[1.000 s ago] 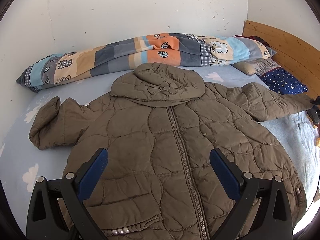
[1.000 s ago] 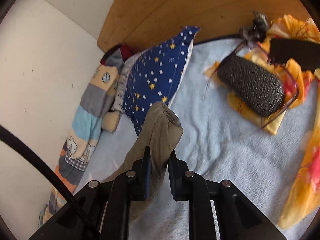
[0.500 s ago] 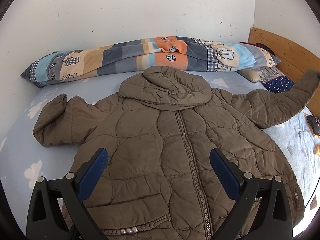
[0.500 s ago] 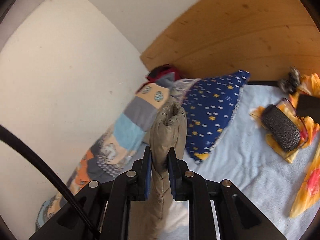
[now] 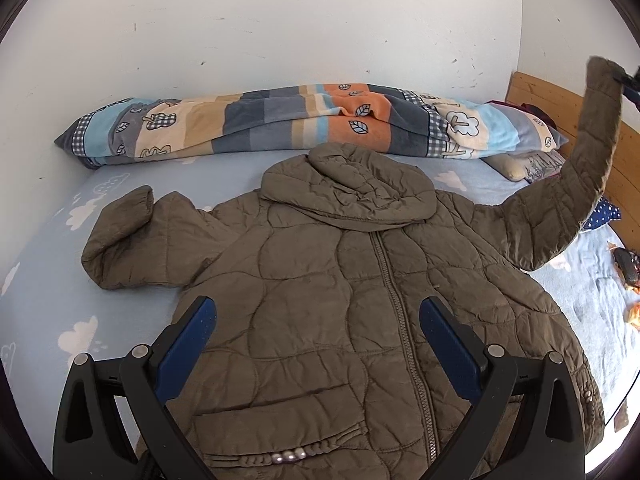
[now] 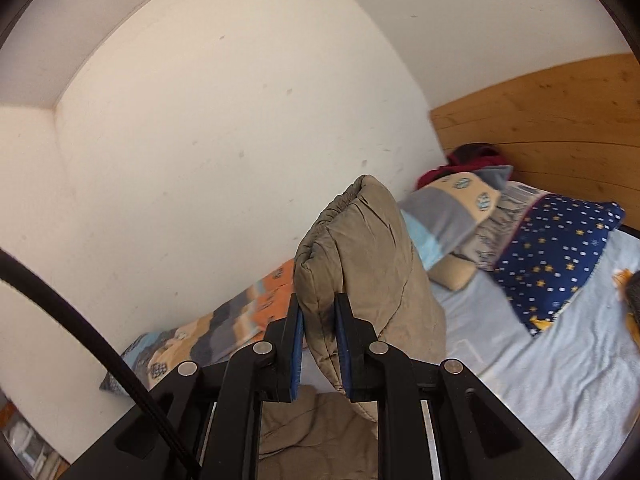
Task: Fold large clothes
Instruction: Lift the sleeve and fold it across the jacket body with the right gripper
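Observation:
A brown quilted hooded jacket (image 5: 340,292) lies front up on the bed, zipped, with the hood toward the wall. Its left sleeve (image 5: 120,240) is bent on the sheet. The other sleeve (image 5: 576,184) is lifted high at the right, and its cuff (image 6: 352,240) is pinched in my right gripper (image 6: 318,308), which is shut on it. Only that gripper's dark tip (image 5: 628,84) shows in the left wrist view. My left gripper (image 5: 318,316) hovers open above the jacket's lower front, holding nothing.
A rolled patterned blanket (image 5: 300,120) lies along the white wall. A starry navy pillow (image 6: 556,264) and other cushions sit by the wooden headboard (image 6: 560,120). Orange cloth and a dark object (image 5: 626,268) lie on the bed at the right. A black cable (image 6: 80,320) crosses the right wrist view.
My right gripper has risen with the sleeve cuff, pulling the sleeve off the bed and up over the jacket's side. The left gripper has drifted back slightly, still open.

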The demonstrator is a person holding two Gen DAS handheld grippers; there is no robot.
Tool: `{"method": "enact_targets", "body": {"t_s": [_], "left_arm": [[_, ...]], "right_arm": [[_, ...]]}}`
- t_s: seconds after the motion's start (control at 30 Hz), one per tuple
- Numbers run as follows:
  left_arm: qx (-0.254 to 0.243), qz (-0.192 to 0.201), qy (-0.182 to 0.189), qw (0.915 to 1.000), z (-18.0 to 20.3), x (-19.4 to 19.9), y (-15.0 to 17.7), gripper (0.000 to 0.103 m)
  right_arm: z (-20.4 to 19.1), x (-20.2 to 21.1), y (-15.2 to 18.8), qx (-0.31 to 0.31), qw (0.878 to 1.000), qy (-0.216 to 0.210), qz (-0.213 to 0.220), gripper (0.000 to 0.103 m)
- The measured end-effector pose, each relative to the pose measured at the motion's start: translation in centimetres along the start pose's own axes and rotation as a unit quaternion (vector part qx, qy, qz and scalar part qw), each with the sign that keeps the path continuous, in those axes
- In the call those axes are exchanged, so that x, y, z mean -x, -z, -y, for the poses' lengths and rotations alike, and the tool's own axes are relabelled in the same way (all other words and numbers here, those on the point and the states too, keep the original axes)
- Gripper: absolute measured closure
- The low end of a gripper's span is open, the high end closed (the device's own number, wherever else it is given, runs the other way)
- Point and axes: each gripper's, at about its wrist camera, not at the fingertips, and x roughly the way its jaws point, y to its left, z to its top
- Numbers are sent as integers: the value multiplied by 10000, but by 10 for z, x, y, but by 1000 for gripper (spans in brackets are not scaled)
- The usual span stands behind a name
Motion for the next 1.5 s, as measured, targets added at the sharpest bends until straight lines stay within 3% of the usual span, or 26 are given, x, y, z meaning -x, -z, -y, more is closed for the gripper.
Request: {"method": "enact_targets", "body": {"t_s": [0.37, 0.77, 0.97, 1.27, 1.5], "left_arm": [[316, -70, 34, 9995, -25, 5, 0, 2], [572, 21, -137, 9983, -44, 13, -3, 2], [765, -72, -279, 9967, -60, 8, -2, 2], [1092, -216, -490, 9926, -81, -5, -2, 2], [1525, -380, -568, 9859, -99, -28, -13, 2]], "right_arm": [[-84, -37, 43, 572, 9954, -550, -535, 87], [-161, -84, 115, 1067, 9757, -1299, -1407, 87], [-193, -121, 181, 1449, 9577, -1379, -2069, 87], [-203, -176, 286, 1792, 9252, -1231, -3109, 87], [-208, -193, 330, 1762, 9074, -1355, -3567, 87]]}}
